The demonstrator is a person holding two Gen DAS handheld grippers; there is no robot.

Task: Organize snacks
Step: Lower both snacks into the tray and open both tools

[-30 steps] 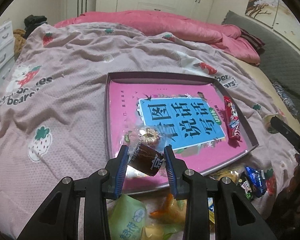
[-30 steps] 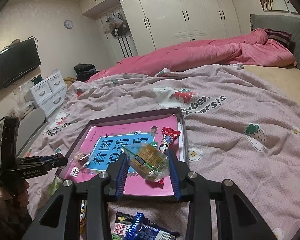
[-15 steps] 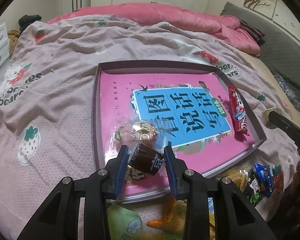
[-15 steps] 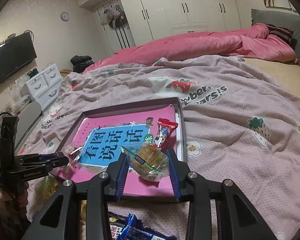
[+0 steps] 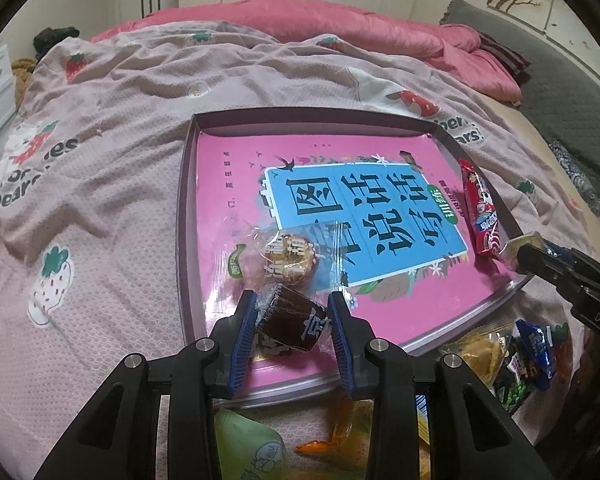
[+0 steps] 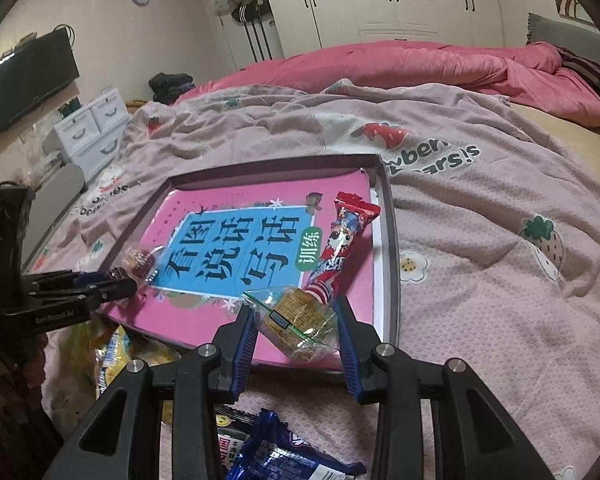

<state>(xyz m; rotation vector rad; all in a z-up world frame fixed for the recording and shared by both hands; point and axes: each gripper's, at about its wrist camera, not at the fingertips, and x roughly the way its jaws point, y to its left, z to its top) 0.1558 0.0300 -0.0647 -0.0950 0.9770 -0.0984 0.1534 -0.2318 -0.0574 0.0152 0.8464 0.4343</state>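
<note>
The jaws of the left gripper were clenched on a dark brown wrapped cake, blue pads pressing its two ends, and held it over the near left corner of the shallow tray. The jaws of the right gripper were clamped on a clear packet of golden biscuit, its crinkled wrapper squeezed between the pads, above the tray's near right corner, just beside the lower end of the red snack bar.

The tray lay on the bed's pink strawberry-print cover. It was dark-rimmed and low-walled, and a pink book with a blue panel of large characters filled almost the whole of its floor. Two snacks rested inside on the book: a round pastry in clear wrap near the left wall, just beyond the held cake, and the long red bar along the right wall, one end toward the far side.

Outside the tray, on the cover along its near edge, loose snacks lay in a heap: a pale green pouch, an orange-wrapped piece, a yellow packet and a blue packet. In the left view the right gripper's tip showed at the tray's right corner with its packet; in the right view the left gripper reached in from the left edge over the tray's near left corner.
</note>
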